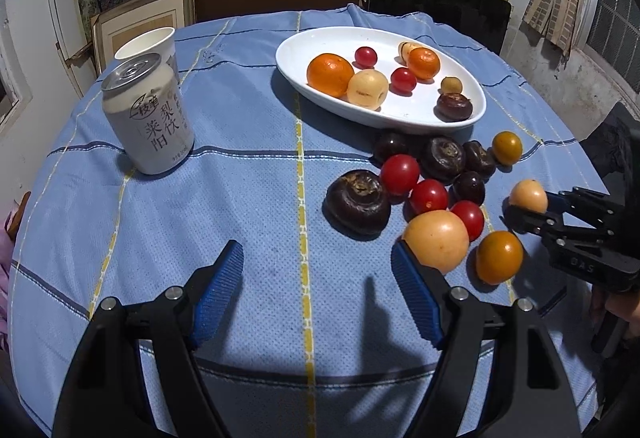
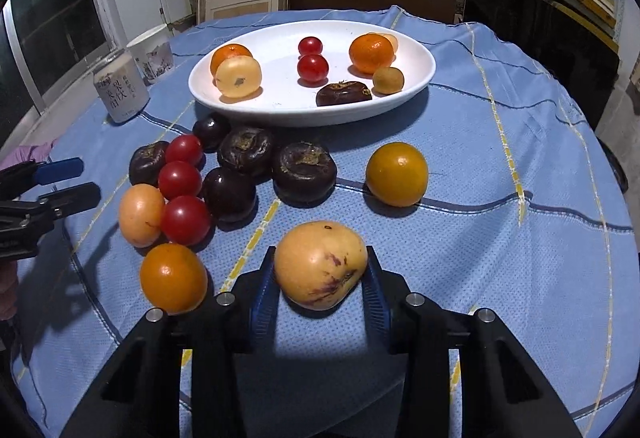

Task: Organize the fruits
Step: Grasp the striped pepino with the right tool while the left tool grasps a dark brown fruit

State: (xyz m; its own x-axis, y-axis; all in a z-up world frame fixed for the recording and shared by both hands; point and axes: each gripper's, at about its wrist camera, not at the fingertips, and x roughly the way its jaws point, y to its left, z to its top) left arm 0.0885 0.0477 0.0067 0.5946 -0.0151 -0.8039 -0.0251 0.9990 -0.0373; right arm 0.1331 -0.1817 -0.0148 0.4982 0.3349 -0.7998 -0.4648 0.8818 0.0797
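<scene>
The right gripper was clamped on a pale yellow fruit with purple streaks, its blue pads pressing both sides, just above the blue tablecloth. Ahead of it and to the left lay a cluster of dark water chestnuts, red cherry tomatoes and orange fruits; further ahead stood the white oval plate, already holding several fruits. The left gripper hung with its fingers wide apart, holding nothing, and a large yellow fruit lay just beside its right finger. A drink can stood ahead on its left.
</scene>
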